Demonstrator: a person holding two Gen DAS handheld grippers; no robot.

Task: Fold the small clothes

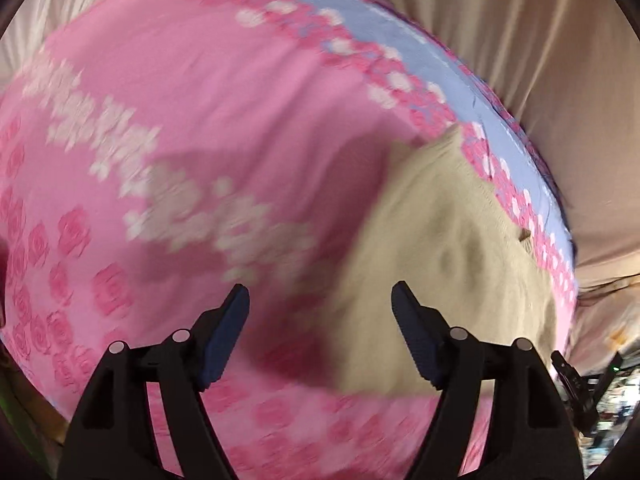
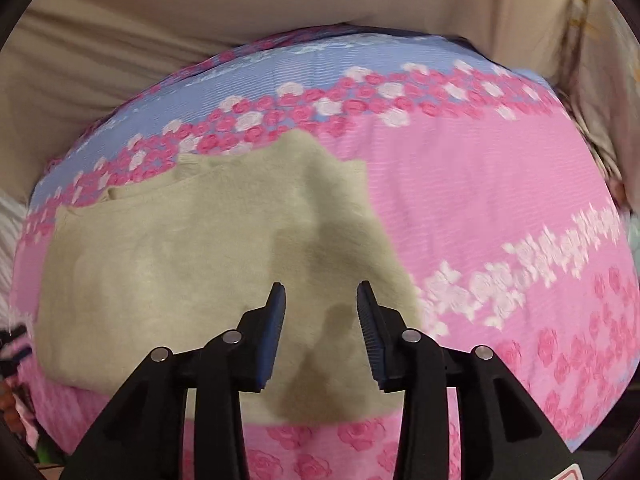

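Note:
A small beige knitted garment (image 2: 208,248) lies partly folded on a pink rose-patterned bedsheet (image 2: 500,200). In the left wrist view the garment (image 1: 452,248) lies at the right, and that view is blurred. My left gripper (image 1: 320,292) is open and empty above the sheet, just left of the garment. My right gripper (image 2: 321,286) is open and empty, hovering over the garment's near right part and casting a shadow on it.
The sheet has a blue band (image 2: 280,76) with roses along its far edge. Beige curtain or bedding (image 2: 160,20) rises behind the bed. Dark cluttered items (image 1: 592,392) show past the bed's right edge in the left wrist view.

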